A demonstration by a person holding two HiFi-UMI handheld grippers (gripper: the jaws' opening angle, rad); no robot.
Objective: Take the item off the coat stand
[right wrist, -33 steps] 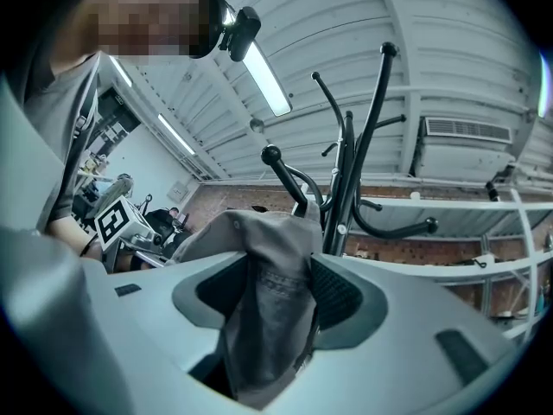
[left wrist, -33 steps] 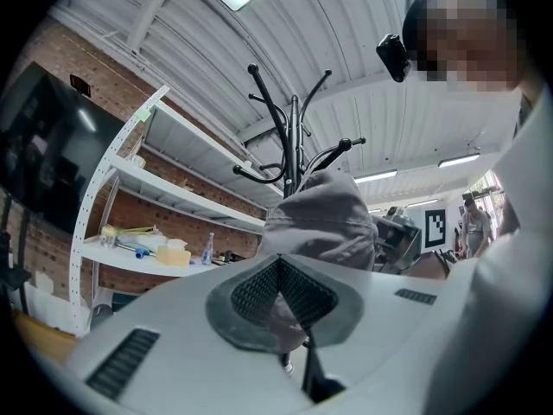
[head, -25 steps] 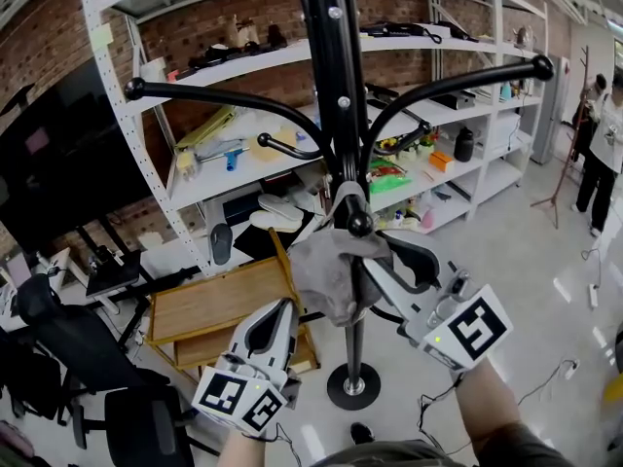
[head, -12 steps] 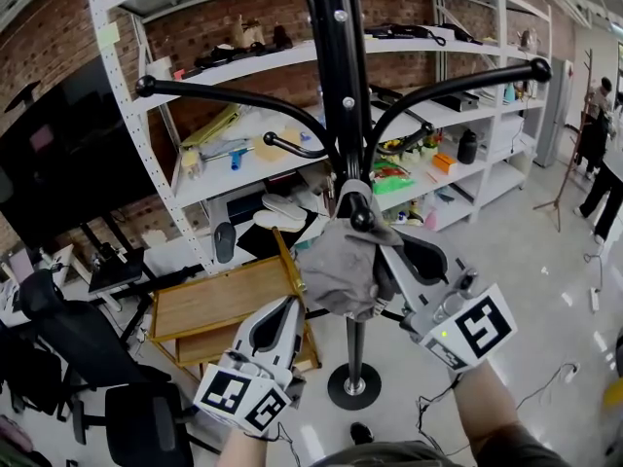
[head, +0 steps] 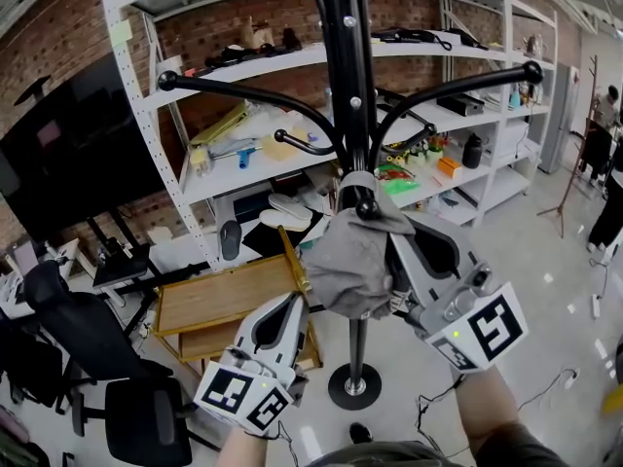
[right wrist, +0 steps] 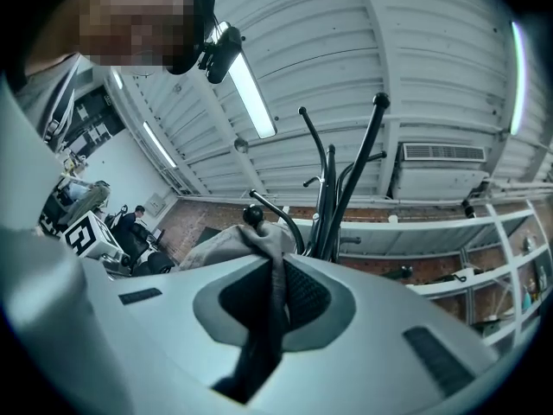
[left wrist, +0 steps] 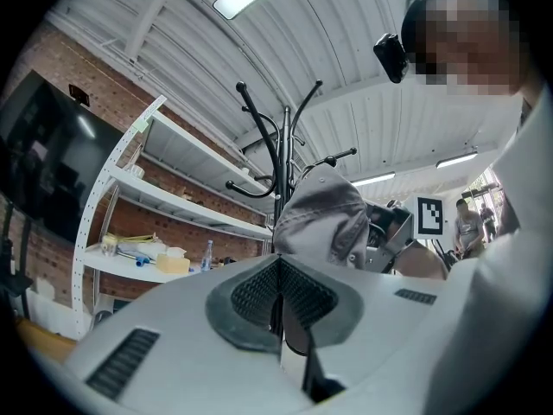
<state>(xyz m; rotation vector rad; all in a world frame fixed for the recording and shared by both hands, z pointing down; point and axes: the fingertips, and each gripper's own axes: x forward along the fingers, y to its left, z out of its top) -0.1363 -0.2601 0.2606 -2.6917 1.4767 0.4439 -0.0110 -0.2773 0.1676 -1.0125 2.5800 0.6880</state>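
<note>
Coat stand (head: 348,115): black pole dead centre in the head view, arms curving out to 10 and 2 o'clock, round base on the floor at 6. The grey cloth (head: 348,261) is draped over a short knobbed hook (head: 365,205) on the pole and bunched below it, so it's not off yet. The hook tip points up and outward. My read: the cloth has to go up and over the knob to come clear, and a straight pull risks a snag.

Right gripper (head: 401,261) comes in from 4 o'clock, angled up along the hook. Its jaws have just been closing. The right gripper view shows them clamped on a fold of the cloth (right wrist: 229,242), with the hook (right wrist: 252,215) just beyond at 11 o'clock. Gripping right beside the hook makes sense for a lift-off.

Left gripper (head: 292,305) sits at 7 o'clock of the cloth, near it and apart as far as I can tell. In its own view the jaws are together with nothing in them, and the cloth (left wrist: 321,214) is ahead at 1 o'clock. Looks like a standby hand.

Containers:
- White shelf rack (head: 136,134) behind, spanning 9 through 3 o'clock. It's loaded with clutter: slippers (head: 292,205), a black bottle (head: 473,150), and other bits too small to name.
- Wooden tray (head: 229,295) on the floor at 8 o'clock of the pole. Nothing visible in it.
</note>
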